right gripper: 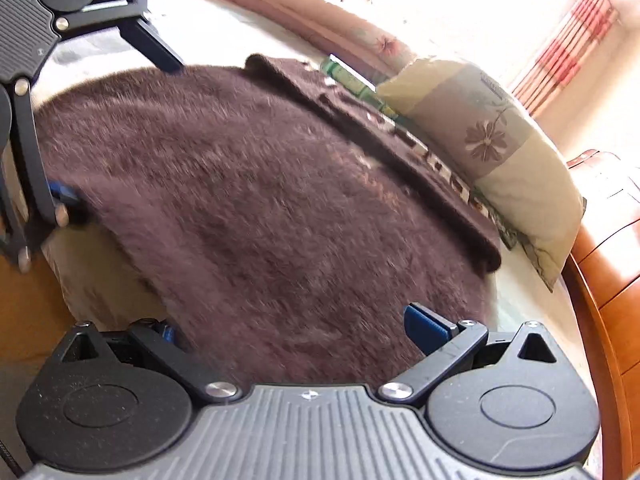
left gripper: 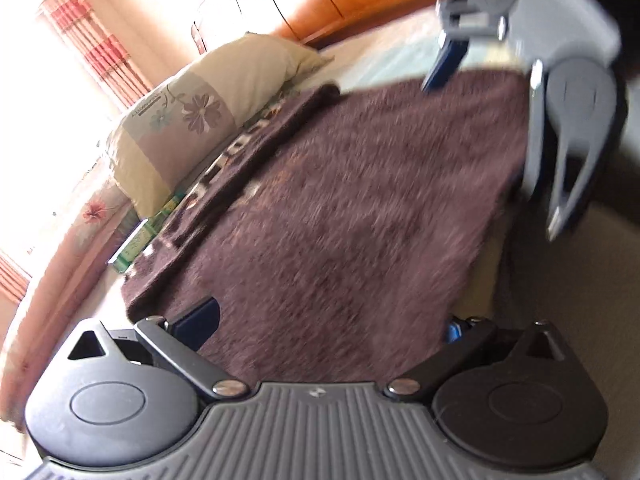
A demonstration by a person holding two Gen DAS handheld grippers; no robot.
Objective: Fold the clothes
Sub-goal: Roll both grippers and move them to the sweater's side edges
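A sunlit bedroom, a bed under it all. Nearest, the left tool and the right tool each stand wide, fingers either side of the sweater's near edge; whether either pinches the cloth cannot be told. The brown sweater lies spread on the bed, near edge drooping over the side, one panel folded along the far side by the pillow. Both views are blurred. To fold well, both tools should bite at matching corners, lift level and keep the edge taut, so the fuzzy knit lands square.
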